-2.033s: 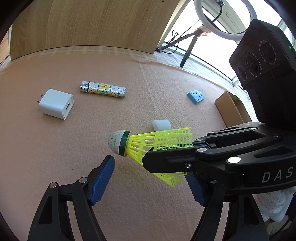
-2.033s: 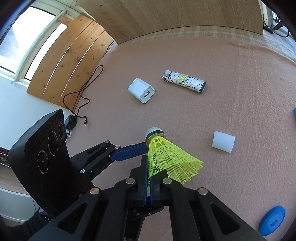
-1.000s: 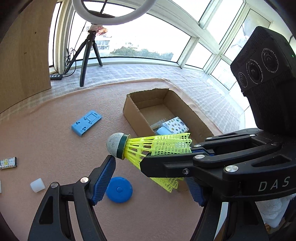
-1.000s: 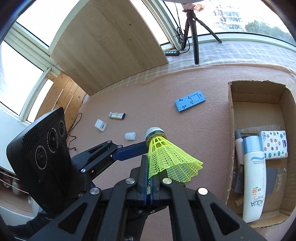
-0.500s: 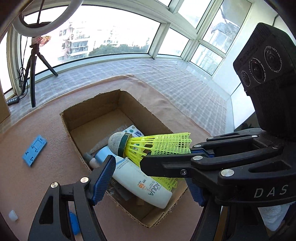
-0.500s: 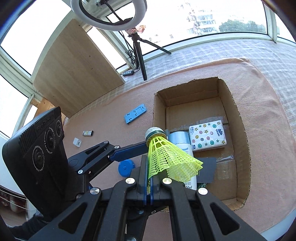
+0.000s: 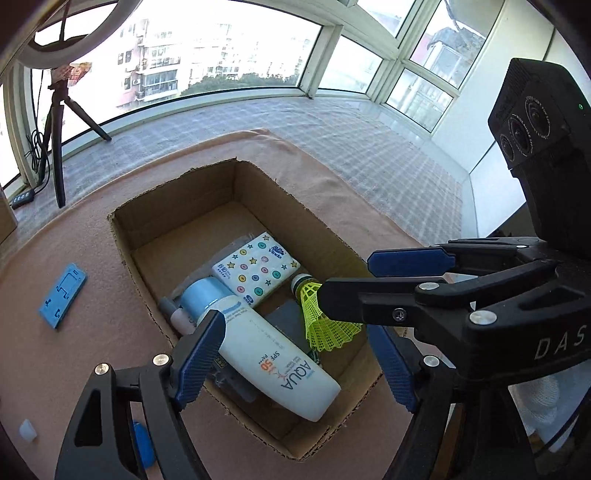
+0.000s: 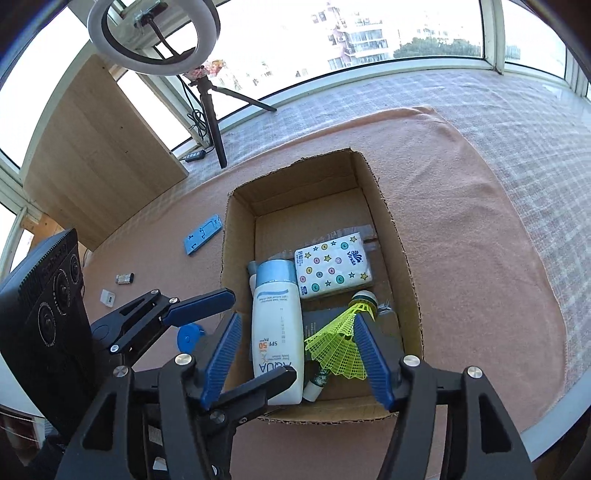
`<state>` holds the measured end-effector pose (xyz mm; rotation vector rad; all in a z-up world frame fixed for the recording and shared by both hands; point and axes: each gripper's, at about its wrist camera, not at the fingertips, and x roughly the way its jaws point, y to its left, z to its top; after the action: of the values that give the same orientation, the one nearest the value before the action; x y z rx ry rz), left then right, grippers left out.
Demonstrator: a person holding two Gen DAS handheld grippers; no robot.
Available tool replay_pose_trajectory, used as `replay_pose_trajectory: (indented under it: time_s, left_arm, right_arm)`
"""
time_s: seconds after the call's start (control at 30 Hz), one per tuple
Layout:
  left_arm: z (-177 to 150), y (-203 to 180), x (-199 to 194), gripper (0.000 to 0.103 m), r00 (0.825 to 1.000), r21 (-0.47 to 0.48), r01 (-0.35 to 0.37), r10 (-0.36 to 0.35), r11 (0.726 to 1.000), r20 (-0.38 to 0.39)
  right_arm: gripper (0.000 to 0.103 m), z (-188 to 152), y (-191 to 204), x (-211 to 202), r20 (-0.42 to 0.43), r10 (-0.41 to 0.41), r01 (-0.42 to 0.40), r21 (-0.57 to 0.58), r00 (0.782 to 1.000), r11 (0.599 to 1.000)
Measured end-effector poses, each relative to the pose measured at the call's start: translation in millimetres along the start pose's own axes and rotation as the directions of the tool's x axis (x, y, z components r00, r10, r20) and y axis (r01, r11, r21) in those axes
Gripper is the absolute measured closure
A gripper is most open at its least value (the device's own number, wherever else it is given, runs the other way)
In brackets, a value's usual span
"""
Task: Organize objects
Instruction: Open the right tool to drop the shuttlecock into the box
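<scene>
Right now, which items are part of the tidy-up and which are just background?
Job: shuttlecock, cardboard box, sunscreen bottle, tissue pack, blue phone stand, blue disc, charger, lighter.
Background: ring light, tripod, power strip.

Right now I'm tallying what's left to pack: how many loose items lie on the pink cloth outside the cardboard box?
4: flat blue holder, patterned lighter, white charger cube, round blue disc. The tools may hide more.
</scene>
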<state>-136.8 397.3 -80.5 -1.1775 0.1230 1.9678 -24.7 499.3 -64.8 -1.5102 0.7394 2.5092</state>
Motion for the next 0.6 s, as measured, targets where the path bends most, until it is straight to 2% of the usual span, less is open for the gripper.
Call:
replay_pose_trajectory:
  time_s: [0.3,0.6]
  left_arm:
    - [-10.5,20.5,-19.6,0.021,1.000,-0.031,-0.022,0.022,0.999,0.017]
    - [-34.5,55.6,-53.0,0.021,0.997,-0.082,-0.073,0.075,0.994,0.029]
  right_arm:
    - [0.044,-2.0,2.7,-2.5,0.027,0.002,-0.002,0.020,1.000,1.000]
    - [0.044,-12.7,38.6,-9.0,0.093,0.024,-0.019,-0.048,0.995,0.999]
